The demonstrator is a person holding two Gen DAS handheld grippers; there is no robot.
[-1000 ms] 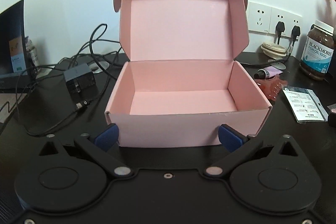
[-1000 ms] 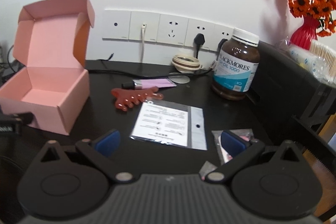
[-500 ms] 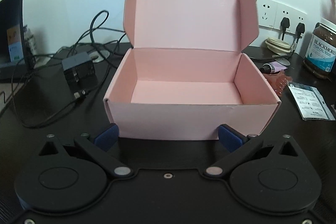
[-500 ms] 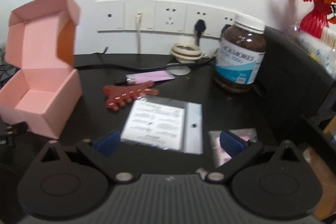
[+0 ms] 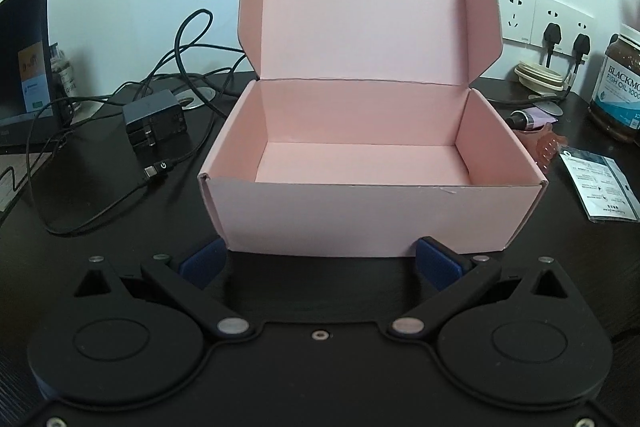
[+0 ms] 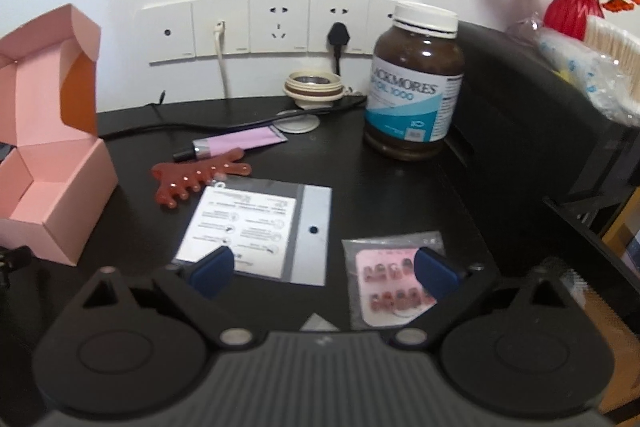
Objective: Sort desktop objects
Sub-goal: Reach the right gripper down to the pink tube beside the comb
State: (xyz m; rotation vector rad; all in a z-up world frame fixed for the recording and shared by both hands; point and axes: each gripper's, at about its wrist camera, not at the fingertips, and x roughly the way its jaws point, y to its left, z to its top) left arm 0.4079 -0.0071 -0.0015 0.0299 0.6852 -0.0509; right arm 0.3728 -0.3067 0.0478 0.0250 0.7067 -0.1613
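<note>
An open, empty pink box (image 5: 372, 219) stands on the black desk, lid up; it also shows in the right wrist view (image 6: 60, 203) at the left. My left gripper (image 5: 320, 261) is open and empty just in front of the box's front wall. My right gripper (image 6: 322, 269) is open and empty above a flat instruction packet (image 6: 256, 227) and a small bag of pink press-on nails (image 6: 394, 279). A red comb-shaped tool (image 6: 192, 179) and a pink tube (image 6: 236, 143) lie farther back.
A brown fish oil bottle (image 6: 416, 87) stands at the back right by wall sockets (image 6: 260, 27). A tape roll (image 6: 314, 89) lies near cables. A charger brick (image 5: 154, 123) with cables and a laptop (image 5: 24, 67) are left of the box. A red vase (image 6: 576, 3) stands far right.
The left gripper has moved closer to the box, which now looms larger. The right gripper has moved forward and left over the packet and nail bag. Both jaws stay open.
</note>
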